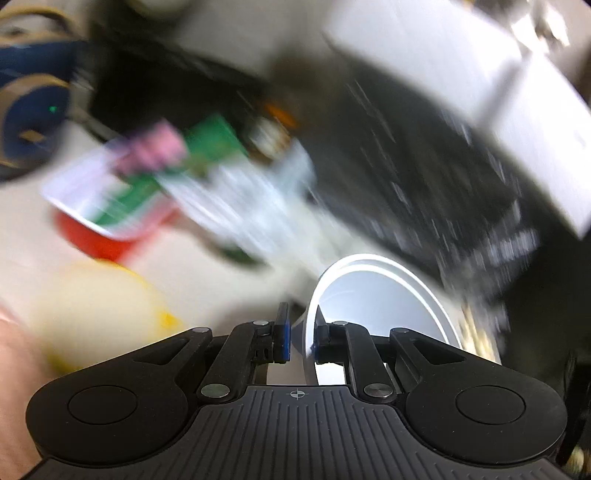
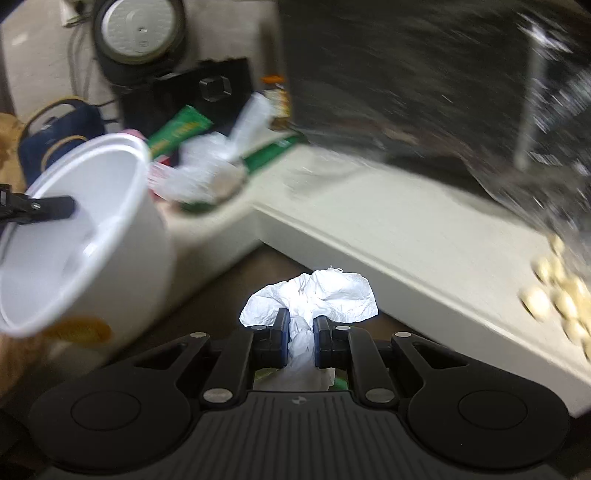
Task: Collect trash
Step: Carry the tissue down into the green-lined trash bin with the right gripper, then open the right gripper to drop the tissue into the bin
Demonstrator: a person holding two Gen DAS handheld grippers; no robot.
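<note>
My left gripper (image 1: 301, 328) is shut on the wall of a white paper cup (image 1: 369, 295), one finger inside the rim and one outside. The right wrist view shows the same cup (image 2: 92, 206) tilted in the air at the left, with a black fingertip (image 2: 55, 208) of the left gripper inside it. My right gripper (image 2: 300, 325) is shut on a crumpled white tissue (image 2: 325, 291) that bulges out ahead of the fingers. Both grippers hang above a beige surface.
A blurred heap of litter lies ahead: a green packet (image 2: 181, 131), clear plastic wrappers (image 2: 207, 162) and a red-and-white bowl (image 1: 99, 225). A rice cooker (image 2: 138, 29) and a navy bag (image 2: 55, 136) stand behind. A white ledge (image 2: 424, 240) and dark speckled counter (image 2: 406, 74) lie right.
</note>
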